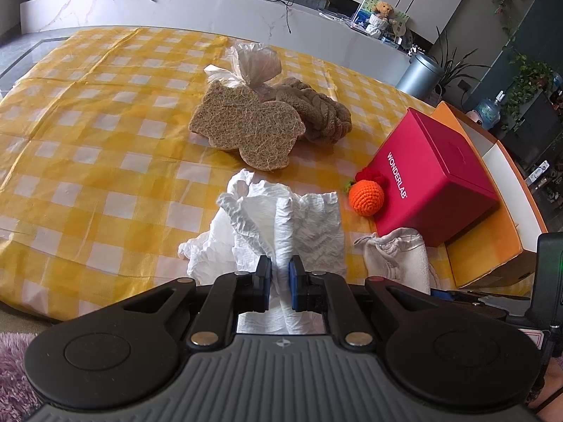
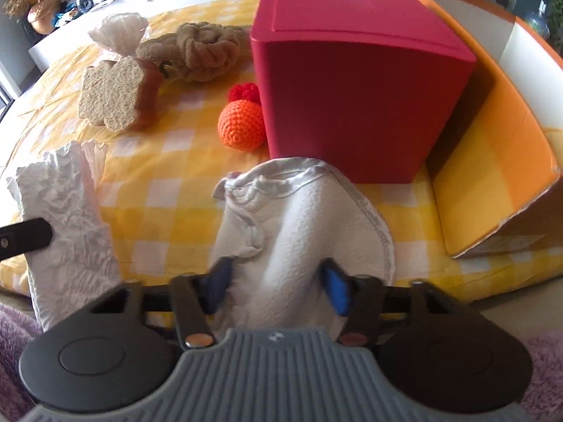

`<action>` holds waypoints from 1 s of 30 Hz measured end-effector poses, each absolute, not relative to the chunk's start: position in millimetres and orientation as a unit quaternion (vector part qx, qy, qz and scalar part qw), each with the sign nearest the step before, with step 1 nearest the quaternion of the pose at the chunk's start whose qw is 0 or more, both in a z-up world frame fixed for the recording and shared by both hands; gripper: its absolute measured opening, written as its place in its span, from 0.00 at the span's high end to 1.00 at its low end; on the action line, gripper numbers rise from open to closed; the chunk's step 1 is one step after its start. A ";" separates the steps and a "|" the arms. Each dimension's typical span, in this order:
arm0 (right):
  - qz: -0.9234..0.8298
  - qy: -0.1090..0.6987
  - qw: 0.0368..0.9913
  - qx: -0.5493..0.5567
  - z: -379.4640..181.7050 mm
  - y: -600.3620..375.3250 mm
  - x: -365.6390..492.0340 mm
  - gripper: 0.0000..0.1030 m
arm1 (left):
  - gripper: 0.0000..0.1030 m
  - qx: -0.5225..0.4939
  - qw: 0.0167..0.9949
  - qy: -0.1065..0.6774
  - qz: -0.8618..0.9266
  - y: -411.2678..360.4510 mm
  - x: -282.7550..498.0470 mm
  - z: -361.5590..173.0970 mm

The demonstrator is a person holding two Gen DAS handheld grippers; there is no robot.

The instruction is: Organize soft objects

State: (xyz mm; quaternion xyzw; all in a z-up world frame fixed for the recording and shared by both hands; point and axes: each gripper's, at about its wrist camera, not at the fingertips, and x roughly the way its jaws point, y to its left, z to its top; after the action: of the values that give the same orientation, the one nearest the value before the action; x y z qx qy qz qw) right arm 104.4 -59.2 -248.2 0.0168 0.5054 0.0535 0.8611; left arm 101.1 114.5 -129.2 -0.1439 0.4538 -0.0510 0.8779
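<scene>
While your left gripper [image 1: 280, 274] pinches a fold of the crumpled white paper [image 1: 281, 225] at the near edge of the checked table [image 1: 88, 147], your right gripper [image 2: 278, 281] has its blue pads pressed against the white cloth [image 2: 302, 218] bunched between them. That cloth lies just before the red box [image 2: 352, 88], with the orange crocheted ball [image 2: 241, 125] beside it.
</scene>
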 end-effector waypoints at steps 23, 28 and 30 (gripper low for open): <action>0.162 0.385 0.906 0.067 -152.8 -100.8 42.3 0.91 | 0.89 -0.101 0.918 0.370 -0.099 63.2 45.2 -35.2; 0.164 0.357 0.918 0.059 -126.0 -128.8 31.5 0.91 | 0.89 -0.082 0.920 0.354 -0.143 32.1 45.5 -12.4; 0.160 0.347 0.922 0.057 -117.4 -143.4 28.7 0.91 | 0.89 -0.075 0.919 0.350 -0.166 17.8 49.1 -3.3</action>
State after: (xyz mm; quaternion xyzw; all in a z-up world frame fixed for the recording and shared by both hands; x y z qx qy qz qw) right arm 28.7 -143.4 -117.4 0.0566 0.3475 0.1597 0.9223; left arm 49.1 17.8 -3.3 -0.0751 0.3501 -0.1658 0.9188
